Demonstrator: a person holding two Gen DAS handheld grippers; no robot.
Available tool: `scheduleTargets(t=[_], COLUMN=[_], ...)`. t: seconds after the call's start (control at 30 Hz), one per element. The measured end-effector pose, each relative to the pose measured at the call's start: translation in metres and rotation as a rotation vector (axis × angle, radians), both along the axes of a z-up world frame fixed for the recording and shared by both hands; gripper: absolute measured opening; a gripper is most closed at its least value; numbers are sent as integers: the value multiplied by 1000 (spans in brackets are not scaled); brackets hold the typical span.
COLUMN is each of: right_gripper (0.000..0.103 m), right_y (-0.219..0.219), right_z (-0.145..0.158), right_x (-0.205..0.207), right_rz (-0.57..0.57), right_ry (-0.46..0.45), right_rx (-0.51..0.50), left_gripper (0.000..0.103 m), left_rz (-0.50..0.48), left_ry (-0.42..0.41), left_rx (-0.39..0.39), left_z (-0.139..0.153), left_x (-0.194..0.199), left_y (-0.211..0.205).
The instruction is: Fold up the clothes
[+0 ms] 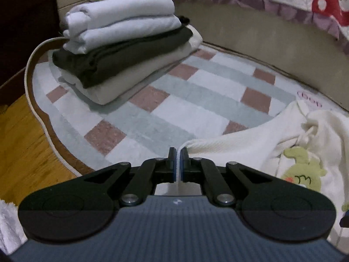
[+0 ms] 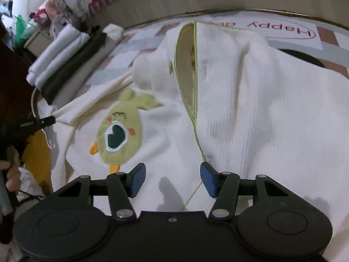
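Note:
A cream knit garment (image 2: 250,100) with a green cartoon patch (image 2: 118,131) and a green-edged opening lies spread on the checked mat (image 1: 185,91). Its sleeve end (image 1: 229,144) stretches toward my left gripper (image 1: 178,152), which is shut on the cuff's edge. In the right wrist view the left gripper (image 2: 51,119) shows at the left, pinching that cuff. My right gripper (image 2: 172,169) hangs open just above the garment's lower front, nothing between its blue pads (image 2: 207,179).
A stack of folded clothes (image 1: 122,43), white over dark over beige, sits at the mat's far left corner. A bed base (image 1: 261,35) borders the mat behind. Wood floor (image 1: 21,135) lies left of the mat. A person's hand (image 2: 11,174) shows at the left edge.

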State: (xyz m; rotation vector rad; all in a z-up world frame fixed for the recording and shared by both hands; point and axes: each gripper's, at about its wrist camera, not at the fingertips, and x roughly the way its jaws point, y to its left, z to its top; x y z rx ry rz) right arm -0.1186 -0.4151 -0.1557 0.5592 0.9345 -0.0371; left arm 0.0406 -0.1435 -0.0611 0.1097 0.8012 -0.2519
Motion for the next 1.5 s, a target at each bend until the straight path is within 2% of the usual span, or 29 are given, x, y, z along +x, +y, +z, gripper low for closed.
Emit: scheduleTargets(t=[0.1,0.2,0.27,0.33,0.37,0.4,0.47,0.5,0.53,0.57,0.63,0.67,0.77,0.87,0.9,0.93,1.0,1.03,1.1,1.2,1.33,1.5], right_gripper=[61,61,61,61,61,61,61,61,61,61,61,61,61,61,61,61,61,61,61,61,61,61], right_y=[3,5,11,21,26,30,33,32,30,27,23,21,13,5,3,2,0,-1,-3,-14,-24,-11], right_z=[2,2,1,0,0,1,2,2,2,3,4,4,5,6,6,6,4,3,2,4,-4,-6], right_x=[-1,-3,-2,6,9,12,12,12,11,9,7,6,4,1,0,-1,-1,0,1,0,-14,-8], right_rz=[-8,-36,-38,7,35,61,84,80,69,55,25,11,-33,-65,-73,-78,-86,-86,-90,-124,-303,-271], right_ry=[-3,-9,1,31,43,50,59,60,59,59,60,58,56,49,47,46,47,51,55,50,23,73], right_rx=[-10,11,38,22,-5,-45,-92,-92,-82,-75,-68,-65,-45,-12,-5,5,22,27,40,89,220,138], left_gripper=[6,17,33,37,37,38,48,49,56,62,63,63,65,66,66,63,47,32,24,19,18,20], left_rz=[-46,-12,19,-7,-45,-93,-190,-239,-299,-368,-497,-544,-610,-637,-646,-638,-600,-582,-559,-535,-473,-362], left_ry=[12,6,-38,-77,-80,-75,-58,-46,-23,4,46,43,17,-9,5,36,108,126,104,57,62,144], left_rx=[19,45,65,109,111,82,-14,-55,-69,-67,-47,-13,101,245,271,263,211,189,148,87,-35,-91], left_z=[-2,-2,2,4,5,9,17,20,20,18,12,5,-16,-38,-45,-49,-53,-53,-49,-45,-39,-39], left_x=[1,0,-1,-4,-7,-9,-13,-14,-14,-13,-11,-9,6,22,27,33,43,47,47,43,44,59], left_y=[-8,-4,0,-2,-4,-5,-5,-7,-15,-25,-49,-63,-101,-130,-136,-137,-133,-129,-117,-102,-89,-76])
